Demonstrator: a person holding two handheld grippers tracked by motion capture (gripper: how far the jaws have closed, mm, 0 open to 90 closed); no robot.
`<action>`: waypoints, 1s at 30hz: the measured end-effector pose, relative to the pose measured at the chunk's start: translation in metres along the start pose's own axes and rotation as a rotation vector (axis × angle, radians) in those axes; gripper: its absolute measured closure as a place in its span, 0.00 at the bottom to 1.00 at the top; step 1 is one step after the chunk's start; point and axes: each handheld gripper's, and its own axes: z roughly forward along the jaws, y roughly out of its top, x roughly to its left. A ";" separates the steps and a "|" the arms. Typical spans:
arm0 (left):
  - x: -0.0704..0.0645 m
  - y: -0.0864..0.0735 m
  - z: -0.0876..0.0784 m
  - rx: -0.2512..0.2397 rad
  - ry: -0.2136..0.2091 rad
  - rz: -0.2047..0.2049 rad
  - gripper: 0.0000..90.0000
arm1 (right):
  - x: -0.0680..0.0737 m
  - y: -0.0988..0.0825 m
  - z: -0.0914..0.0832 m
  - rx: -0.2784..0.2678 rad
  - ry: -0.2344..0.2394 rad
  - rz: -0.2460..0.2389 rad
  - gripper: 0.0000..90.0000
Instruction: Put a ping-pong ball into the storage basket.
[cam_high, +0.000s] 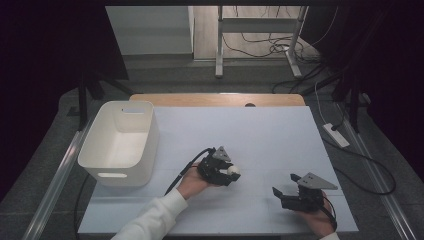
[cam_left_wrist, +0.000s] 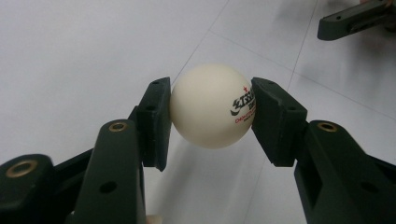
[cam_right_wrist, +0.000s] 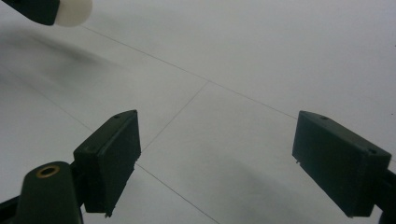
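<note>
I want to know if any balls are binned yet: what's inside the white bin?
The bin shows a bare white floor, no balls. Its near wall hides a strip of the floor.

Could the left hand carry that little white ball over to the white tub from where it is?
Probably yes. The left gripper is shut on the table tennis ball, and bare tabletop lies between it and the open white bin.

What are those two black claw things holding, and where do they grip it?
The left gripper pinches a white ball across its middle. The right gripper holds nothing.
</note>
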 end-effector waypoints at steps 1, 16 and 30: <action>0.000 0.000 -0.002 -0.004 0.003 -0.001 0.56 | 0.000 0.000 0.000 0.000 0.000 0.000 0.17; 0.002 -0.001 -0.015 -0.035 0.018 0.001 0.56 | 0.000 0.000 0.000 0.000 -0.002 0.000 0.17; 0.008 -0.004 -0.027 -0.070 0.043 -0.025 0.56 | 0.000 0.000 0.000 0.001 -0.004 0.000 0.17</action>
